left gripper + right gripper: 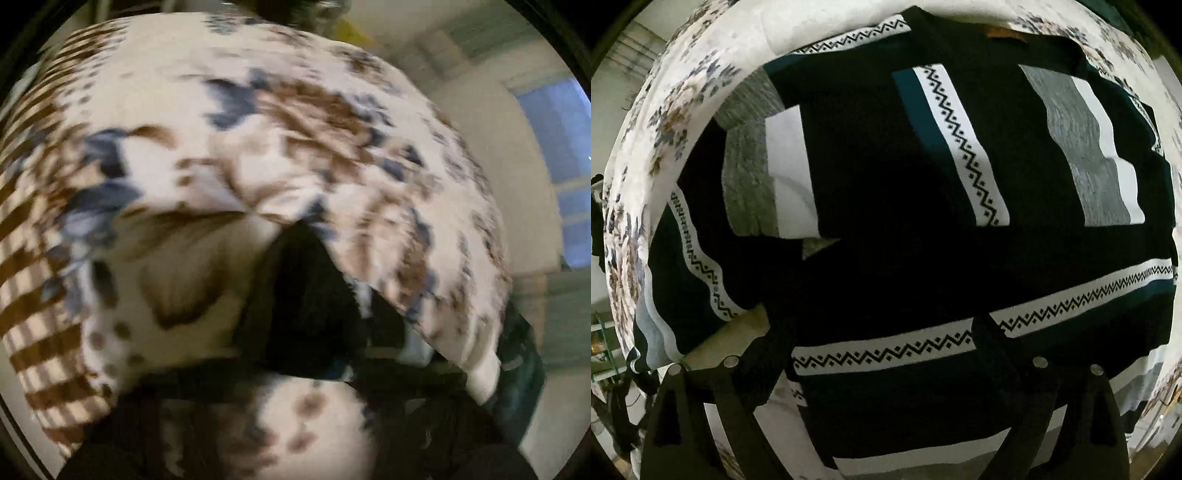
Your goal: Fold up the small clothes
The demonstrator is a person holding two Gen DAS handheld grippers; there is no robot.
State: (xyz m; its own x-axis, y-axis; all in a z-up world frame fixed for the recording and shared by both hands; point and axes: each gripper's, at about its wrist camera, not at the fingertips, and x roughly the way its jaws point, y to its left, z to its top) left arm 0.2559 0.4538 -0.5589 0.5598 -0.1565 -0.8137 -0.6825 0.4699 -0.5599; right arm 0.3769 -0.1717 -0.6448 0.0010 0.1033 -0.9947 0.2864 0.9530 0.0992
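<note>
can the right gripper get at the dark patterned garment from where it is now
Probably yes. In the right wrist view the right gripper hangs directly over the dark patterned garment, which lies spread on the floral sheet. Its jaws stand wide apart and nothing lies between them and the fabric.

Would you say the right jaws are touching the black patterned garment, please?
Cannot tell. In the right wrist view the right gripper stands wide open over the black patterned garment, its dark fingers overlapping the cloth, but no contact or gap shows plainly.
</note>
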